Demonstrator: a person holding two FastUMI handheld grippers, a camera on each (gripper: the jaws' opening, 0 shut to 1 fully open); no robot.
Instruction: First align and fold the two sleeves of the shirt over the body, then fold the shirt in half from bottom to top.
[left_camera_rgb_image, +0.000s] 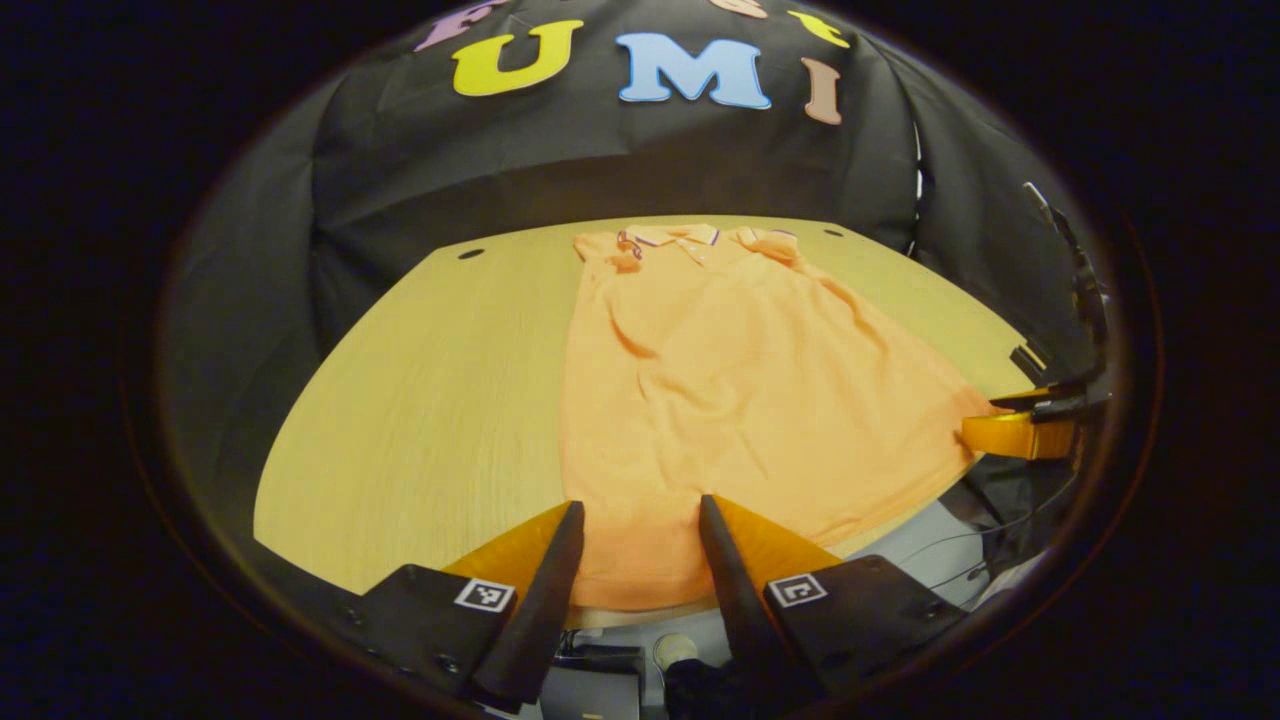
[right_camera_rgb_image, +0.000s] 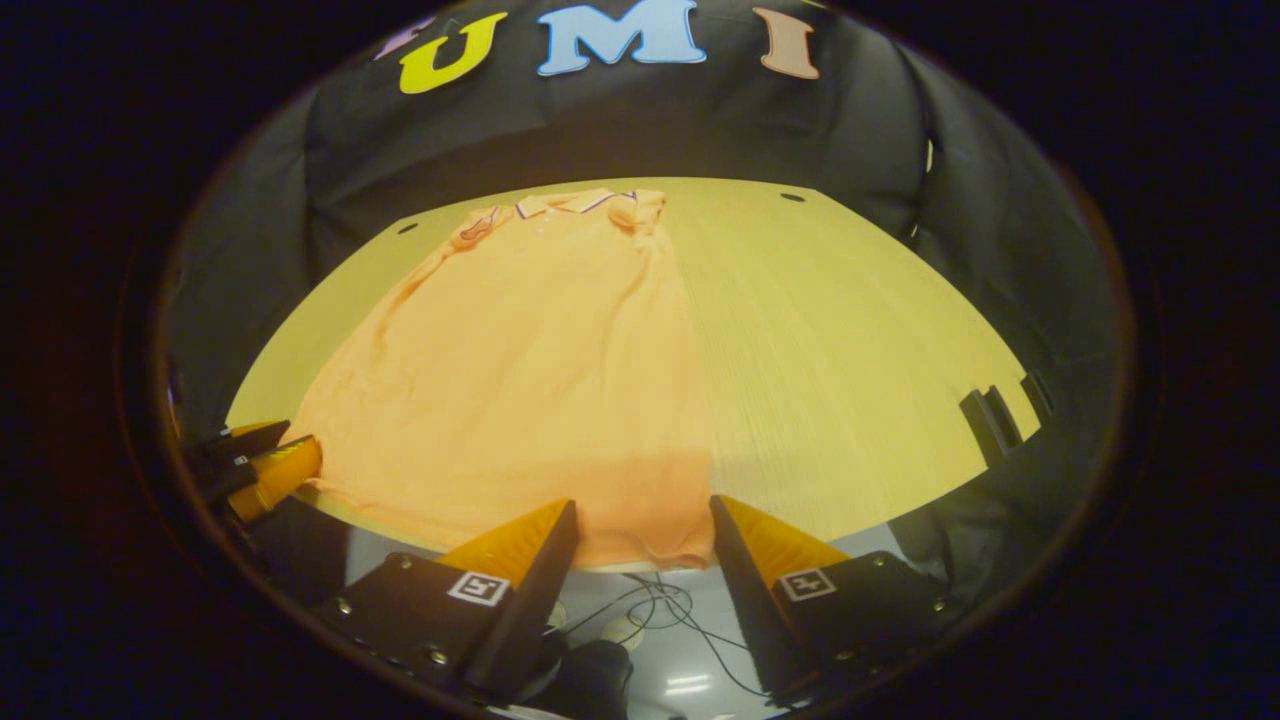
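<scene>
Shirt (left_camera_rgb_image: 740, 400) is lying flat on the table (left_camera_rgb_image: 420, 420), sleeves folded in, hem overhanging the near edge. Left gripper (left_camera_rgb_image: 640, 520) and right gripper (right_camera_rgb_image: 645, 520) are hovering open at the hem; uneven grabs risk a skewed fold.

Both tongs, left (left_camera_rgb_image: 640, 515) and right (right_camera_rgb_image: 642, 512), gape wide, level and low.

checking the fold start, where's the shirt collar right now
The collar lies at the table's far edge beneath the black cloth wall, opposite both open grippers at the hem; in the right gripper view it sits top centre-left.
</scene>
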